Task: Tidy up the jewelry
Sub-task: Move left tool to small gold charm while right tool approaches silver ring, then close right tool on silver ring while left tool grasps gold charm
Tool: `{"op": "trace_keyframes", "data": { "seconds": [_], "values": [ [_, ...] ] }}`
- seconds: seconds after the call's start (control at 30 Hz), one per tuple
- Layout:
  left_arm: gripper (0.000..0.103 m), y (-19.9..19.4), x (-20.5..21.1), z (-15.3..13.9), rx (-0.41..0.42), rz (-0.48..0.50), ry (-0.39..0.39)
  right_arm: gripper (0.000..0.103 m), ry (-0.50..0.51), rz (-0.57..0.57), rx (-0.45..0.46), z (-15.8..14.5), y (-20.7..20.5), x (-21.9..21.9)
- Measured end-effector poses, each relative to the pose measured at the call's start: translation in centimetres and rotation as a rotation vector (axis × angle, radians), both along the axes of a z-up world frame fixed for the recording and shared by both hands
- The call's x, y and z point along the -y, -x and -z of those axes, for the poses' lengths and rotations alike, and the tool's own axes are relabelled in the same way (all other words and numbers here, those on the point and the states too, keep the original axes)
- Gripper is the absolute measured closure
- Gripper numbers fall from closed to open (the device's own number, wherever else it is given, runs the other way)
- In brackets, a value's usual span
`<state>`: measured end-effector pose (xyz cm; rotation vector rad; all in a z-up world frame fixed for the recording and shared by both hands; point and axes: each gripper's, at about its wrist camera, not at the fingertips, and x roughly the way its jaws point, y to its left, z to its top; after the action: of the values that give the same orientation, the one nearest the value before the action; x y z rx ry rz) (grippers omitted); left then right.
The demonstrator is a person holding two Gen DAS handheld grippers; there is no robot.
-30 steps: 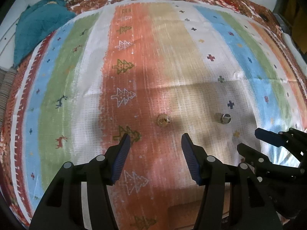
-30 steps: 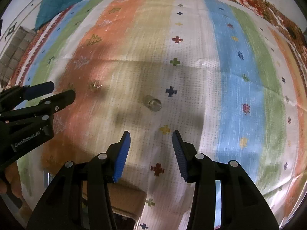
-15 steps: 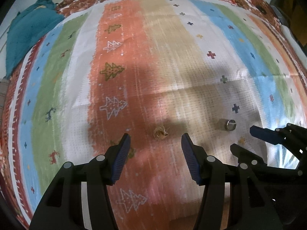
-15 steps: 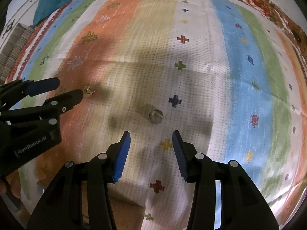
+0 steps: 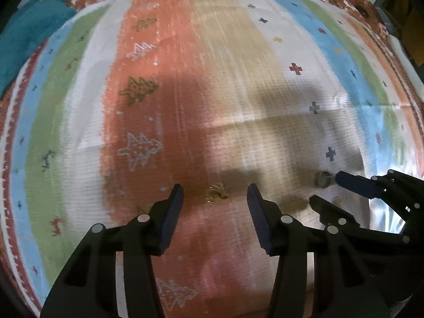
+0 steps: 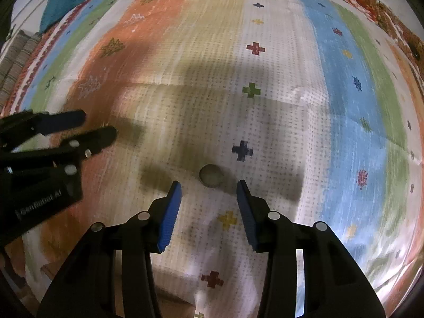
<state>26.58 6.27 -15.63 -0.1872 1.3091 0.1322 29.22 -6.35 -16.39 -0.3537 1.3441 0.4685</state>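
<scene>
Approach step of a two-handed pickup. The left gripper (image 5: 214,194), jaws wide and empty, brackets a small gold ornament (image 5: 216,197) lying on the orange band of the striped cloth (image 5: 238,79), near its front edge. The right gripper (image 6: 209,189), jaws likewise wide, lines up with a round silver piece (image 6: 210,176) on the white band, just beyond its fingertips. Each likely needs a slight descent before closing; both pieces are tiny and may slip.

Right claw (image 6: 209,204) (spread wide) flanks silver ring (image 6: 210,176).
</scene>
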Motion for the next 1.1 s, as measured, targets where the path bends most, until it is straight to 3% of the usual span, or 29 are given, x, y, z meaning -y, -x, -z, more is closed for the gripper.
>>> {"op": "trace_keyframes", "data": {
  "seconds": [0.33,0.57,1.1],
  "values": [
    [0.059,-1.1,-0.1,1.3,-0.014,0.009,-0.033,0.070,0.011,-0.012,0.013,0.5,-0.7,-1.1],
    [0.088,-1.2,0.4,1.7,-0.025,0.020,-0.088,0.083,0.027,-0.010,0.024,0.6,-0.8,-1.1],
    [0.089,1.7,0.3,-1.1,0.015,-0.009,-0.077,0.083,0.012,0.000,0.058,-1.6,1.3,0.8]
  ]
}}
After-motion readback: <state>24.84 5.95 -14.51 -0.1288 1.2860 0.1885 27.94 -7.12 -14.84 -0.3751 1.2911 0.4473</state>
